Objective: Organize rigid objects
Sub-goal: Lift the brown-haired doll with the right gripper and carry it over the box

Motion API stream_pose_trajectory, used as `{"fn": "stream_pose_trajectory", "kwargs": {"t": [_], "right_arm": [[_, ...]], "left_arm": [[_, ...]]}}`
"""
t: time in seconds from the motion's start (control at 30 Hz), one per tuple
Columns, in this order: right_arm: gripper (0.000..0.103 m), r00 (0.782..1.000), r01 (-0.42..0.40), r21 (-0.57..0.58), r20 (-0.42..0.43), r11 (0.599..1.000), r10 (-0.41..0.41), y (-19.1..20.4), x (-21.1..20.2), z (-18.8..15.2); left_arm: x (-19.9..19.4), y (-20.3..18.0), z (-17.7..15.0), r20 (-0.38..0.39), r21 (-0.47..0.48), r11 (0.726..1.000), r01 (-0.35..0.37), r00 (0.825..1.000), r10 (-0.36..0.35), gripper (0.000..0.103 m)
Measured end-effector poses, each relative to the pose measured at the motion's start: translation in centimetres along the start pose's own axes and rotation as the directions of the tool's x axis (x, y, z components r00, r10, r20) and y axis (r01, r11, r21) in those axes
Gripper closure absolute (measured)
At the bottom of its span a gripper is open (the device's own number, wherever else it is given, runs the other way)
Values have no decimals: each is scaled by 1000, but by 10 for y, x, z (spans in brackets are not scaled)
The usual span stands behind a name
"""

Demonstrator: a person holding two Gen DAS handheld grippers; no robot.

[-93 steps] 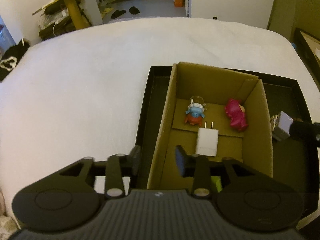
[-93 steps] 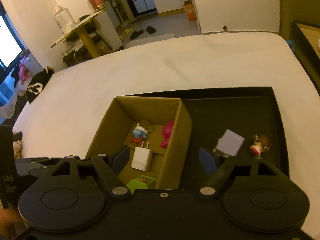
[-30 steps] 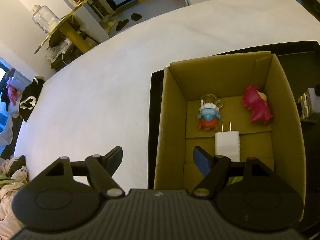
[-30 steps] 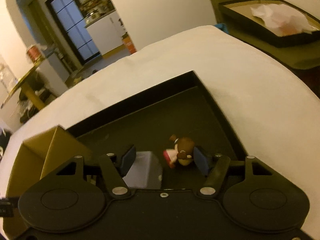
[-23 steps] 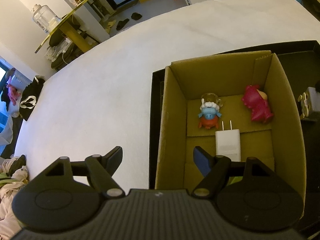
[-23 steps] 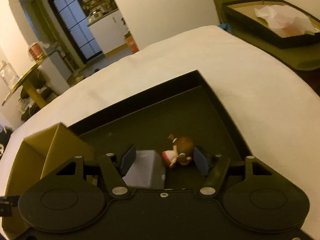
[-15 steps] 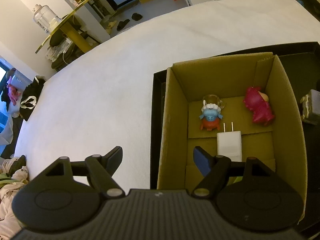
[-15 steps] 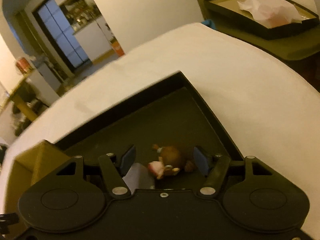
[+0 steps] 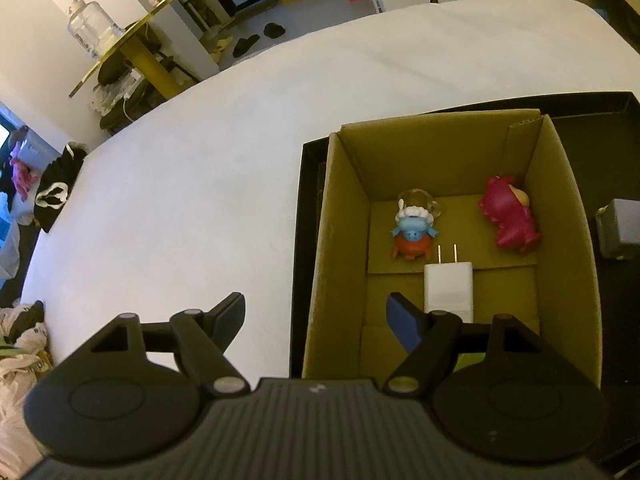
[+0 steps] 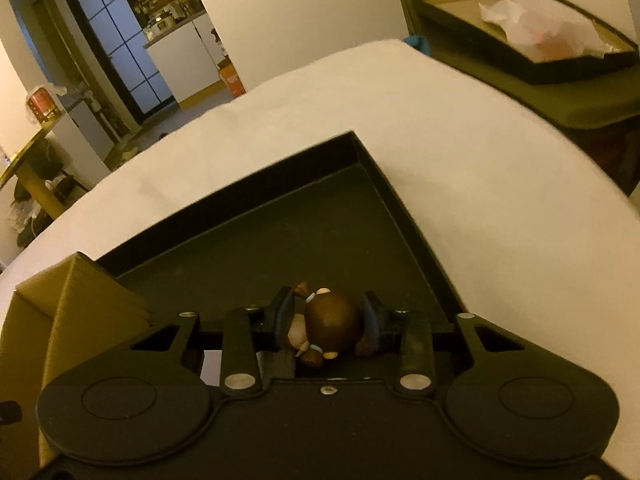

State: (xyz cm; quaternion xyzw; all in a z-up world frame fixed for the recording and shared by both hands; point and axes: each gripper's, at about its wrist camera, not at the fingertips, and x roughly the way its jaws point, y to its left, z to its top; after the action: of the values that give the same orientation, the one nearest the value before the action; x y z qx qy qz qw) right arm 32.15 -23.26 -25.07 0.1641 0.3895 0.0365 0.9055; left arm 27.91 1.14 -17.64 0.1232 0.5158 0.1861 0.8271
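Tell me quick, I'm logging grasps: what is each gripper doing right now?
Left gripper: open, holding nothing, above the box edge.
Right gripper: closed on the doll.

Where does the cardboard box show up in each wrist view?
Left wrist: cardboard box fills right of center, open top, toys and a charger inside.
Right wrist: only a corner of it, at the lower left edge.
Shared landmark: the black tray that the box sits in.

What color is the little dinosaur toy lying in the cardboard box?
The dinosaur toy is bright pink-magenta, clearest in the left wrist view.
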Motion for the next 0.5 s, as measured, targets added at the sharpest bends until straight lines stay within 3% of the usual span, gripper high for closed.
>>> {"fn": "stream_pose_trajectory", "kwargs": {"t": [0.5], "right_arm": [[67, 999, -20, -17, 45, 1000, 21, 13, -44, 13]], "left_arm": [[-8, 13, -17, 34, -32, 998, 48, 998, -47, 27]]}}
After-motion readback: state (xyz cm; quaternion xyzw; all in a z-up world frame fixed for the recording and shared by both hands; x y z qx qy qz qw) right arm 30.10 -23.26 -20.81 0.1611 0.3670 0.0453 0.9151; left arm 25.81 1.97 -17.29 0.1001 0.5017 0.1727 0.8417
